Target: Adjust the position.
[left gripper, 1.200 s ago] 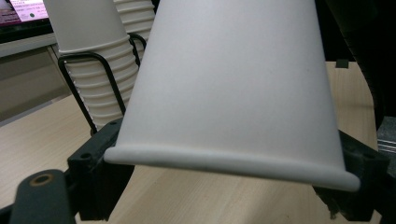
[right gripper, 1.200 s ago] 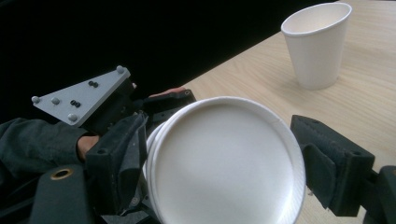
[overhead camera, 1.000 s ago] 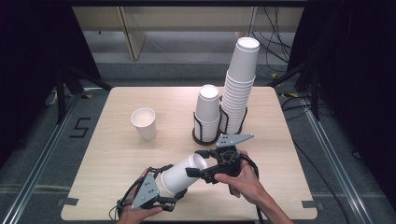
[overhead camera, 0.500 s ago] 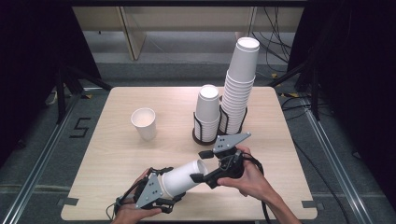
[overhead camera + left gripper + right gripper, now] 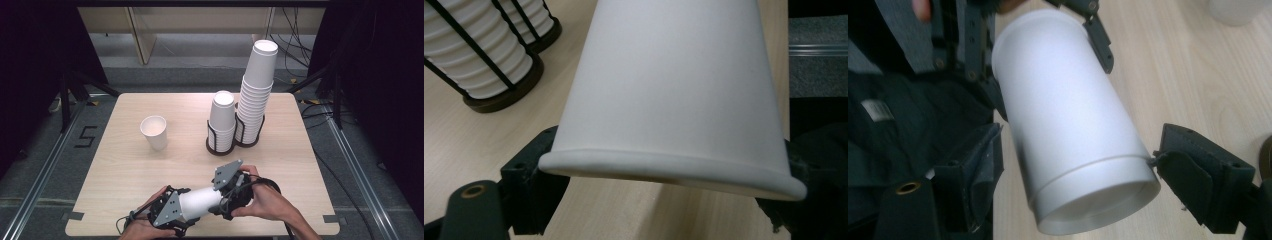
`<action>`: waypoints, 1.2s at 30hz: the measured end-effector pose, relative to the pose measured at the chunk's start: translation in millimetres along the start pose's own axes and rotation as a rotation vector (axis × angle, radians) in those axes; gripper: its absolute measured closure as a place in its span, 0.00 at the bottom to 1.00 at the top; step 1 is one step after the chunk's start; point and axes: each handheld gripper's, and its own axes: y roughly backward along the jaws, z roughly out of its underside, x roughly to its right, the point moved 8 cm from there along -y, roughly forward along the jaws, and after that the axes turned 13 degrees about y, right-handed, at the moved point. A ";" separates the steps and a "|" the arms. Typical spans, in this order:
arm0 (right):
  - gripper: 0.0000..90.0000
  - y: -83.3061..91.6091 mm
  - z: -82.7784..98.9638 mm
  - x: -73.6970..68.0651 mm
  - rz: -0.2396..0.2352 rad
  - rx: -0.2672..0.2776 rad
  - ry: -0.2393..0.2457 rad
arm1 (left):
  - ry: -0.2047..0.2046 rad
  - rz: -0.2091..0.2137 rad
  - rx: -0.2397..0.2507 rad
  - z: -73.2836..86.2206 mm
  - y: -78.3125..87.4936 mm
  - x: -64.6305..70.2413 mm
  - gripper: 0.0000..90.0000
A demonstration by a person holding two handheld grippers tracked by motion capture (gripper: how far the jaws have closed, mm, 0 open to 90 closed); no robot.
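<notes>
A: State the position of the paper cup.

B: It lies on its side above the near edge of the table, between the two grippers, with its rim toward the left gripper and its base toward the right gripper.

A: Left gripper condition?

B: Jaws clamped on the cup at its rim end; in the left gripper view the rim sits directly between them.

A: Right gripper condition?

B: Jaws spread wide on either side of the cup's base. A gap shows on one side; no pad presses on the cup.

A: Other items?

B: One upright cup stands alone. Two racked cup stacks stand farther back.
</notes>
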 end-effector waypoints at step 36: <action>0.27 -28.1 21.4 -6.7 -0.032 -0.194 0.198 | 0.066 0.089 0.107 -6.3 3.8 -0.8 0.09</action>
